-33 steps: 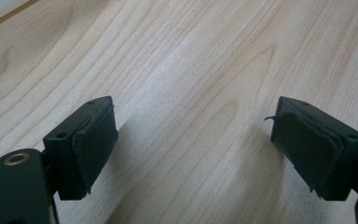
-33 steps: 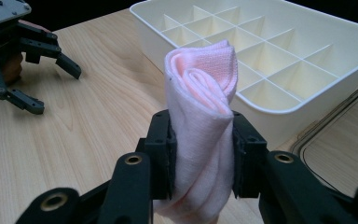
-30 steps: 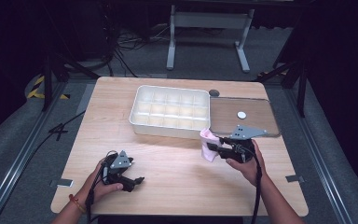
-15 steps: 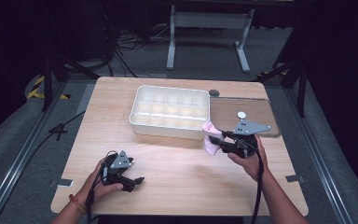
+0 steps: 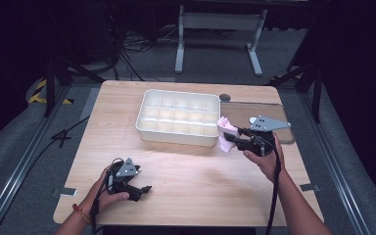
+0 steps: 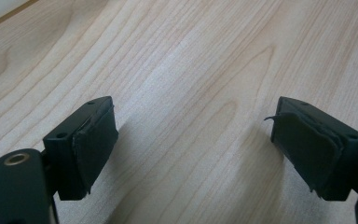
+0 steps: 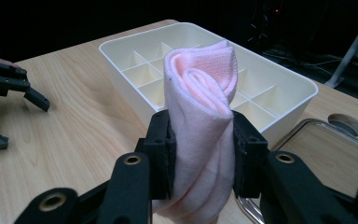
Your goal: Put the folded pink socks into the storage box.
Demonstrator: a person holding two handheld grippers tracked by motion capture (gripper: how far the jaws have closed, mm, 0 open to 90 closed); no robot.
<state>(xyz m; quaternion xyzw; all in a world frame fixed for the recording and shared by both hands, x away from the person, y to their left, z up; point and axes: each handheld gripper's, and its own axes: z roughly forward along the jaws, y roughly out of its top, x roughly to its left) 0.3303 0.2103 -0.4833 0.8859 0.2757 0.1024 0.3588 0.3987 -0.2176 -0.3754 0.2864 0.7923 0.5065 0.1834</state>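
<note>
Dark lab, wooden table [image 5: 186,161], floor cables [image 5: 127,54]

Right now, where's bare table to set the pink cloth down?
Widest bare wood lies between the divided tray and the left hand-held gripper, across the table's middle. Crowded at the tray's right end: the right hand-held gripper holds the pink cloth beside the clear lid.

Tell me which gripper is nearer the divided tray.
Right. The right gripper, shut on the pink cloth, sits beside the tray at its right corner; the left gripper rests open, well short of it.
</note>
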